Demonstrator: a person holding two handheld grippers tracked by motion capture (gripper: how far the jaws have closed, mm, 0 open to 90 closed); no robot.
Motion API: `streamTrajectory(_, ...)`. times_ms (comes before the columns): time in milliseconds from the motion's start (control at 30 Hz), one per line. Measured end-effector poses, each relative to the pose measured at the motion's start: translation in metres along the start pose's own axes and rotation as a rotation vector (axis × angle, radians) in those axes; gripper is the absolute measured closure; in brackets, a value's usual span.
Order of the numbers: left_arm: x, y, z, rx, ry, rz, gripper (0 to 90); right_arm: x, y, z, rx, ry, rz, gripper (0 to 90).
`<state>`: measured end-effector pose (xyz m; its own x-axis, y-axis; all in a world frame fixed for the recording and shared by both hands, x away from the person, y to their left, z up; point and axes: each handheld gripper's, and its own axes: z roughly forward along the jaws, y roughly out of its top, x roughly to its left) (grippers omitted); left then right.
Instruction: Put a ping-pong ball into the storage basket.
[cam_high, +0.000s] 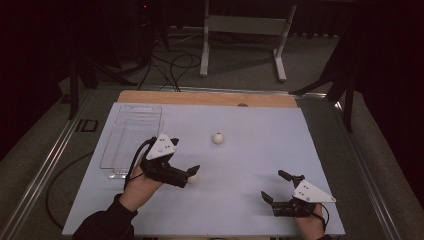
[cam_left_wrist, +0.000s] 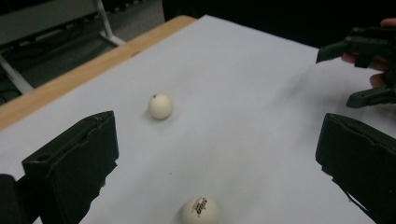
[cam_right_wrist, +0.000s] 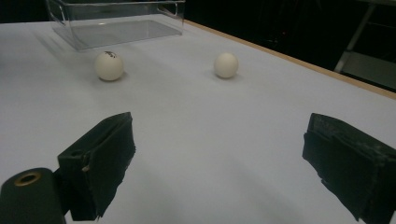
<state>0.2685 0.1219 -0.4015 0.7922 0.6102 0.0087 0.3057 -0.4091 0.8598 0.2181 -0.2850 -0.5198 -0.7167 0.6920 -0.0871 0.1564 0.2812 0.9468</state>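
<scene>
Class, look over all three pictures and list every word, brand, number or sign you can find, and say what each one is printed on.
Near ball: a small red and dark print, too blurred to read.
Far ball: one dark speck near the top, not readable as text.
Same near ball in the right gripper view: a dark mark on top, too small to read.
Clear plastic tray, table sheet and both grippers: no text found.

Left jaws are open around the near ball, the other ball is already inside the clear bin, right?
Not quite. The left gripper does stand open around the near ball, but the other ball is not in the clear bin: it lies on the white tabletop, apart from the bin. The high view shows this.
</scene>
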Motion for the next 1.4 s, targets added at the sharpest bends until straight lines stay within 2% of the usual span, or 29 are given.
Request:
streamTrajectory(200,0.0,-0.007,0.016,0.076,-0.005,-0.019,0.1,0.0,0.0,0.0,-0.003,0.001,0.0,8.9)
streamTrajectory(400,0.0,-0.015,0.029,0.127,-0.009,-0.03,0.1,0.0,0.0,0.0,0.001,0.001,0.005,8.9)
streamTrajectory(433,0.0,-0.019,0.034,0.158,-0.021,-0.045,0.1,0.0,0.0,0.0,0.001,0.001,0.004,8.9)
streamTrajectory(467,0.0,-0.019,0.034,0.158,-0.021,-0.045,0.0,0.0,0.0,0.0,-0.001,0.002,0.0,8.9)
streamTrajectory(500,0.0,-0.023,0.04,0.194,-0.009,-0.057,0.0,0.0,0.0,0.0,0.0,0.003,0.001,8.9)
streamTrajectory(533,0.002,-0.024,0.043,0.219,-0.027,-0.069,0.0,0.0,0.0,0.0,0.0,0.003,0.002,8.9)
streamTrajectory(567,0.002,-0.024,0.043,0.219,-0.027,-0.069,0.0,0.0,0.0,0.0,-0.001,0.006,0.002,8.9)
streamTrajectory(633,0.002,-0.028,0.049,0.256,-0.024,-0.082,0.0,0.0,0.0,0.0,0.0,0.005,0.003,8.9)
streamTrajectory(667,0.001,-0.03,0.054,0.293,-0.022,-0.08,0.0,0.0,0.0,0.0,-0.002,0.007,0.003,8.9)
streamTrajectory(700,0.001,-0.03,0.054,0.293,-0.022,-0.08,0.1,0.0,0.0,0.0,-0.002,0.007,0.003,8.9)
streamTrajectory(767,0.002,-0.032,0.06,0.331,-0.026,-0.09,0.1,0.0,0.0,0.0,-0.002,0.007,0.003,8.9)
streamTrajectory(800,0.002,-0.032,0.06,0.331,-0.026,-0.09,0.1,0.0,0.0,0.0,-0.002,0.007,0.003,8.9)
streamTrajectory(1033,0.006,-0.037,0.072,0.428,-0.03,-0.131,0.1,0.0,-0.001,0.0,0.001,0.007,0.004,8.9)
streamTrajectory(1133,0.006,-0.037,0.075,0.448,-0.033,-0.144,0.2,0.001,0.0,0.0,0.002,0.008,0.004,8.9)
streamTrajectory(1167,0.007,-0.038,0.078,0.477,-0.014,-0.147,0.3,0.001,-0.001,0.0,0.002,0.009,0.004,8.9)
streamTrajectory(1300,0.009,-0.038,0.082,0.513,-0.005,-0.151,1.6,0.001,-0.001,0.001,0.003,0.01,0.004,8.9)
streamTrajectory(1367,0.009,-0.038,0.082,0.513,-0.005,-0.151,1.6,0.0,-0.001,0.001,0.004,0.009,0.002,8.9)
streamTrajectory(1400,0.01,-0.039,0.084,0.532,-0.005,-0.156,3.8,0.0,-0.001,0.001,0.005,0.011,0.003,8.9)
